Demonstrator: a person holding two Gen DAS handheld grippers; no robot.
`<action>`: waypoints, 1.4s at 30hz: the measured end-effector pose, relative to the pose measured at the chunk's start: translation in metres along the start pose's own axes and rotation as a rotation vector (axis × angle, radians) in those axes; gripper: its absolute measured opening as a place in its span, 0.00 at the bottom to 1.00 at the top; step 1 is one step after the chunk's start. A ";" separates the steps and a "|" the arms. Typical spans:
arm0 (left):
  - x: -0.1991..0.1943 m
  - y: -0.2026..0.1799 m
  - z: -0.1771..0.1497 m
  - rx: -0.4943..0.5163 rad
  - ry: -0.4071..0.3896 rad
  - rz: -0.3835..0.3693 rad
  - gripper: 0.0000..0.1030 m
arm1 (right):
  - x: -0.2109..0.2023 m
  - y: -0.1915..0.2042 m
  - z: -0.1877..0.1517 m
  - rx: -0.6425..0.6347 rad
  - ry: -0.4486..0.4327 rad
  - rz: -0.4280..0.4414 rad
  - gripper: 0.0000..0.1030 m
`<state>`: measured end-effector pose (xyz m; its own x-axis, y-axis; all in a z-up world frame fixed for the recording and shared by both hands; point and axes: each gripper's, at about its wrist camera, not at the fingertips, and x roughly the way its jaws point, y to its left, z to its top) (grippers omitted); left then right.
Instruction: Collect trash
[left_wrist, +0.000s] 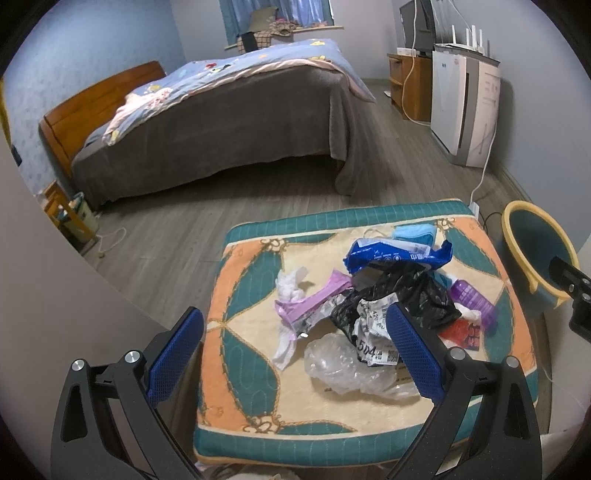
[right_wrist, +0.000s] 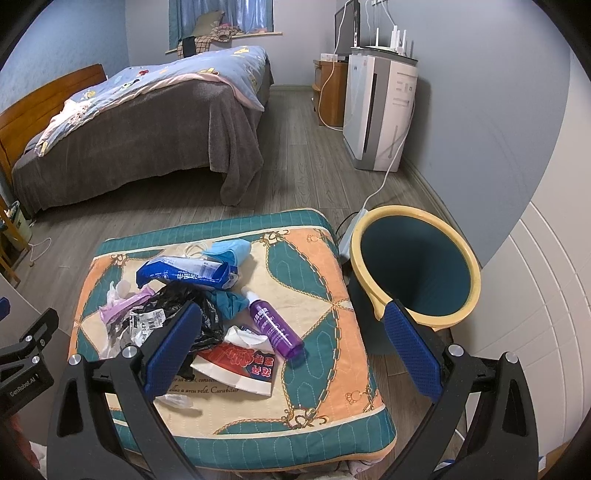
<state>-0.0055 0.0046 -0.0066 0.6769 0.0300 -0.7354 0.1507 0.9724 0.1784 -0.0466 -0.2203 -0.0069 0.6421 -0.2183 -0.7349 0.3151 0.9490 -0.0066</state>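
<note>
On the patterned cushion the trash pile lies untouched, both the left claw and right claw wide open and empty, so the right should pinch the purple bottle mid-body and carry it right to the bin.

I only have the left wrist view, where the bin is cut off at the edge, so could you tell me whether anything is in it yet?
Observer: The right wrist view looks into the yellow-rimmed bin; what shows of its inside is bare.
Operator: Thanks. The black bag hides much of the purple spray bottle for me; how does it lie?
Observer: On its side on the cushion, white nozzle pointing away from the camera.
Operator: And the right gripper?
Observer: Open, holding nothing, above the cushion's near edge.
</note>
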 end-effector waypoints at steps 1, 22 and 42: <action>0.000 0.000 0.000 0.002 0.000 0.000 0.95 | 0.000 0.000 -0.001 0.000 0.001 -0.001 0.95; -0.008 0.001 0.004 0.001 -0.055 -0.072 0.95 | 0.002 0.006 0.002 -0.022 -0.001 -0.021 0.95; 0.029 0.024 0.029 -0.091 -0.119 -0.132 0.95 | 0.044 0.004 0.023 -0.057 0.029 0.082 0.94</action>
<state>0.0383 0.0220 -0.0045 0.7365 -0.1219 -0.6654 0.1821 0.9830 0.0214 -0.0005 -0.2312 -0.0235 0.6435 -0.1334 -0.7537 0.2216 0.9750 0.0166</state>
